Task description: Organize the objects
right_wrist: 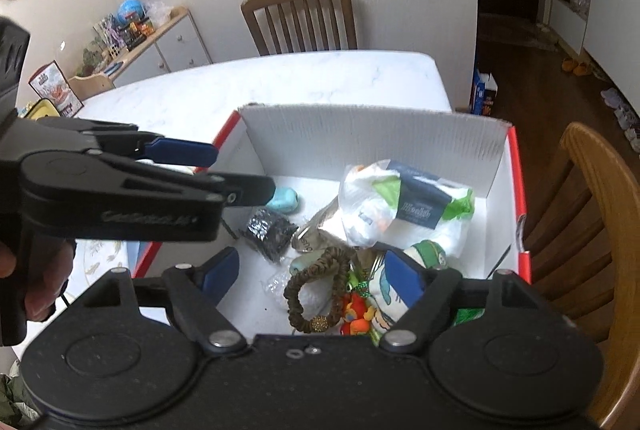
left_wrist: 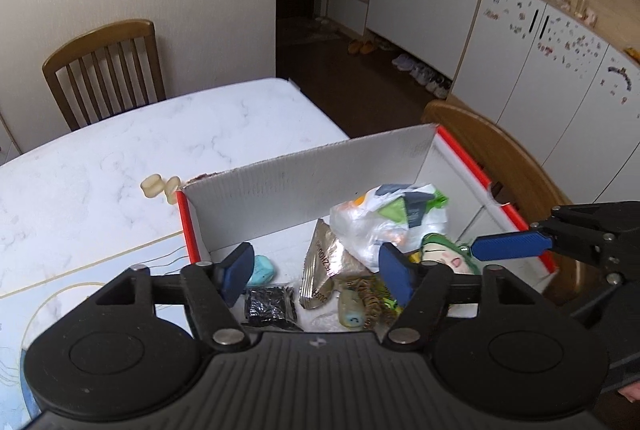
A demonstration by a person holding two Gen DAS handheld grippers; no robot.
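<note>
An open white cardboard box with red outer sides (left_wrist: 304, 186) (right_wrist: 368, 134) stands on the marble table. It holds a white plastic bag (left_wrist: 384, 218) (right_wrist: 404, 206), a turquoise lump (left_wrist: 262, 269) (right_wrist: 284, 200), a black glittery packet (left_wrist: 272, 306) (right_wrist: 270, 230), a silver foil packet (left_wrist: 320, 266), a brown braided hair tie (right_wrist: 316, 290) and a green-haired doll (left_wrist: 444, 254). My left gripper (left_wrist: 318, 276) (right_wrist: 224, 170) is open and empty over the box's left side. My right gripper (right_wrist: 314, 278) is open and empty over its near right part; one blue finger (left_wrist: 508, 248) shows in the left wrist view.
Two small cream objects (left_wrist: 160, 187) lie on the table (left_wrist: 140, 134) just left of the box's far corner. A wooden chair (left_wrist: 106, 70) (right_wrist: 302, 18) stands at the far side and another (right_wrist: 580, 230) to the right. A patterned mat (left_wrist: 60, 282) lies left of the box.
</note>
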